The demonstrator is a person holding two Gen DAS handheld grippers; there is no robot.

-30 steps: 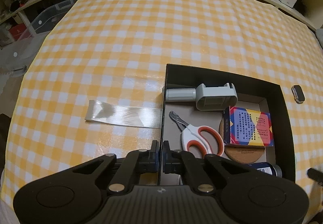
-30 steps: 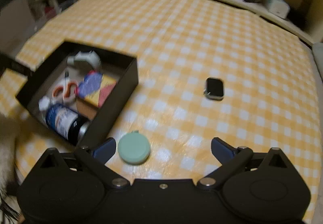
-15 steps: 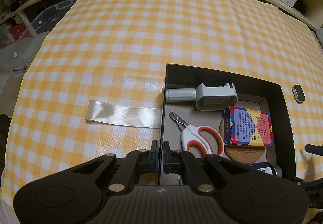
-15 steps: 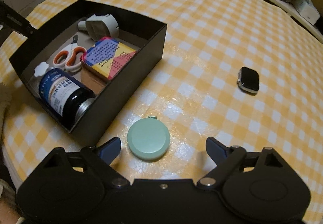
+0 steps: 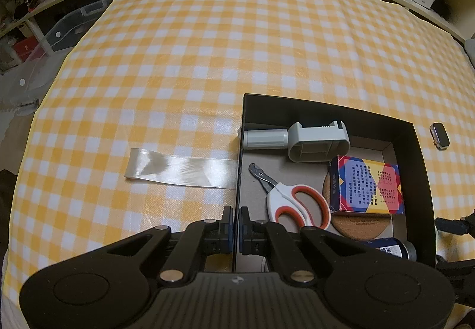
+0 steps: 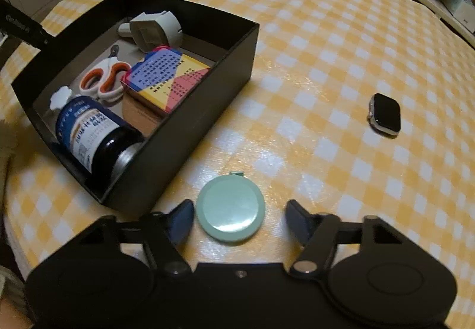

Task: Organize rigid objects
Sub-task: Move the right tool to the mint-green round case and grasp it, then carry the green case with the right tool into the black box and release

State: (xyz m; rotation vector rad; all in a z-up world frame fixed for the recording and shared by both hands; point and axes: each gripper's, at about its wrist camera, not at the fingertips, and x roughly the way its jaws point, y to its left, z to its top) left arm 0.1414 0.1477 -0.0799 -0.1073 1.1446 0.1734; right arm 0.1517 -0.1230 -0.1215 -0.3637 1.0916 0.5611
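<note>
The right gripper (image 6: 239, 217) has just been closing its fingers around the green round case (image 6: 230, 208) on the surface beside the box (image 6: 190, 133), not yet touching; next comes a firm pinch and lift, while the left gripper (image 5: 236, 229) pinches the box wall

One black box (image 6: 190, 121), one scissors (image 6: 104, 79), one dark bottle (image 6: 92, 133), one card pack (image 6: 166, 76), one grey clamp (image 6: 154, 29), one cork coaster (image 5: 356, 228), one green round case (image 6: 230, 211), one watch (image 6: 385, 115), one ribbon strip (image 5: 181, 170).

Round mint-green case (image 6: 230, 214) flat on cloth beside black box (image 6: 190, 133); smartwatch (image 6: 385, 115) well apart.
</note>
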